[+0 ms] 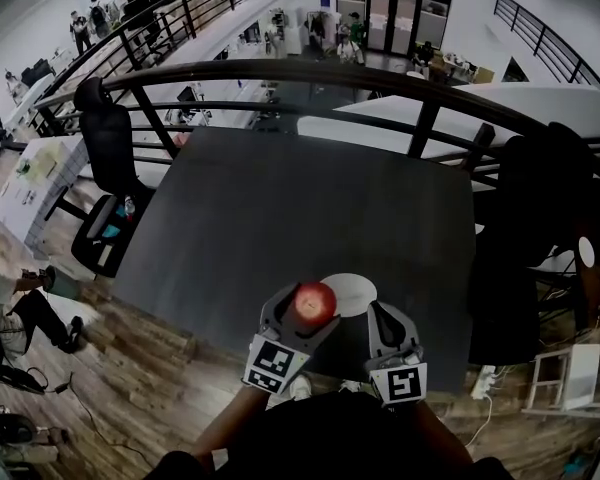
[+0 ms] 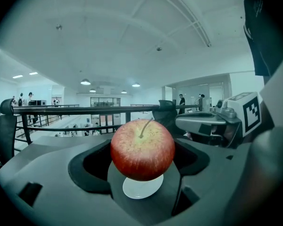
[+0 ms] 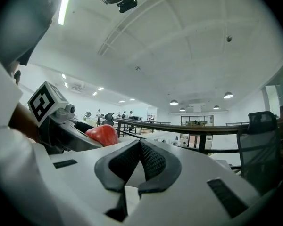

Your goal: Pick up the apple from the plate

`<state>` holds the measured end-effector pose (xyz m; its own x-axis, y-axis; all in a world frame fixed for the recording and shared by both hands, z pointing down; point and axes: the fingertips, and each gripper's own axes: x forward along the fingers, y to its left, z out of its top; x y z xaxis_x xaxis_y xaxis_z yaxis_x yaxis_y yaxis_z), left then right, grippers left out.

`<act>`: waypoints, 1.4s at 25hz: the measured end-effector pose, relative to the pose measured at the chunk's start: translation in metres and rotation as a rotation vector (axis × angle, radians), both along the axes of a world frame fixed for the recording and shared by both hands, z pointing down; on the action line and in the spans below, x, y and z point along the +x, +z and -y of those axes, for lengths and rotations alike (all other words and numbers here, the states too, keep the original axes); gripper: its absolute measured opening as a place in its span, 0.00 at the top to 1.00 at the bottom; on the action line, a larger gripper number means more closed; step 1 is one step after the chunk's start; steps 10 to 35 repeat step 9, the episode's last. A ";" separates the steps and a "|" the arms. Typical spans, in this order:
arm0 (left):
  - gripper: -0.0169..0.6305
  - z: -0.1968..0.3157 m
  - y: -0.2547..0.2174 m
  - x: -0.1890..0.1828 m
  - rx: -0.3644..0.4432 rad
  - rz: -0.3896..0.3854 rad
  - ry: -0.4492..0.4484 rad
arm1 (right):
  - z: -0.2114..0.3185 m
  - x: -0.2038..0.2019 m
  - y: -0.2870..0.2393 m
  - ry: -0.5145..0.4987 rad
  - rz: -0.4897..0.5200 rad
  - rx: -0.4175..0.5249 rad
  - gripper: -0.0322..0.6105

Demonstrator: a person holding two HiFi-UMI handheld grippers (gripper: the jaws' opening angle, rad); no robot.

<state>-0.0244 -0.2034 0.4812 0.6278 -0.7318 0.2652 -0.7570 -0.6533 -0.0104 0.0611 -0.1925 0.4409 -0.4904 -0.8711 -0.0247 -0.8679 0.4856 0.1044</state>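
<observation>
Left gripper (image 1: 308, 314): jaws clamped on a round red apple with a pale stalk (image 2: 142, 149), black pads pressing its two sides; the contact spots themselves sit behind the fruit's bulge. Apple is held stalk-up, off the small round white plate (image 2: 142, 188). The plate's upper part is hidden by the apple in the left gripper view, its left edge covered in the head view. Right gripper (image 3: 139, 147): ribbed black tips together, nothing between them, just beside the left one and over the plate's right edge. From the right gripper view only a red sliver of apple shows past the left gripper's grey body. Marker cubes (image 1: 276, 365) low in the head view, forearms below them cut off by the frame edge. Plate sits near the front edge of a dark grey square tabletop (image 1: 280, 218). Beyond: curved black metal railing (image 1: 280, 72), black office chair (image 1: 110, 158), distant people too small to make out.
</observation>
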 end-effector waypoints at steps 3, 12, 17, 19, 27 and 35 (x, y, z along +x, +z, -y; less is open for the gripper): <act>0.33 -0.001 0.004 -0.002 -0.004 0.012 -0.007 | 0.002 -0.003 0.000 0.014 0.012 -0.005 0.91; 0.33 -0.005 0.007 0.001 -0.009 0.029 -0.016 | 0.006 -0.004 -0.004 0.012 0.018 0.013 0.91; 0.33 -0.005 0.007 0.001 -0.009 0.029 -0.016 | 0.006 -0.004 -0.004 0.012 0.018 0.013 0.91; 0.33 -0.005 0.007 0.001 -0.009 0.029 -0.016 | 0.006 -0.004 -0.004 0.012 0.018 0.013 0.91; 0.33 -0.005 0.007 0.001 -0.009 0.029 -0.016 | 0.006 -0.004 -0.004 0.012 0.018 0.013 0.91; 0.33 -0.005 0.007 0.001 -0.009 0.029 -0.016 | 0.006 -0.004 -0.004 0.012 0.018 0.013 0.91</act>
